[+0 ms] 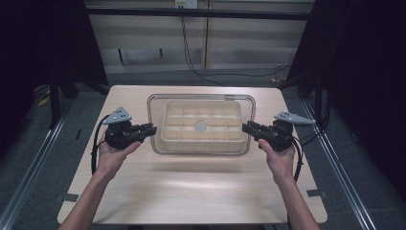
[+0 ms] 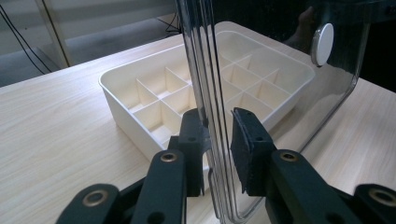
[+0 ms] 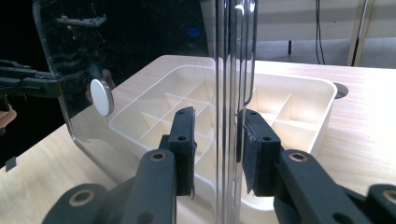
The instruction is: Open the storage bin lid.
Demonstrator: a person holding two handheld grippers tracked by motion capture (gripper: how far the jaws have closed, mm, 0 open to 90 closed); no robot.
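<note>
Black jaws of the left gripper [image 2: 219,140] were clamped on the left edge of the clear lid [image 1: 201,98], pads pressed against the ribbed rim from both sides. Right gripper [image 3: 215,140] gripped the opposite edge the same way, jaws closed on the rim. Both hands [image 1: 111,155] held level either side of the tray. Lid was transparent plastic, rounded corners, with a white round knob [image 1: 201,126] at its centre; it hung just above the cream divided box [image 1: 201,140], roughly parallel to the tabletop. Box sat mid-table on the light wood table [image 1: 191,191], open compartments showing no contents, three rows by several columns.
</note>
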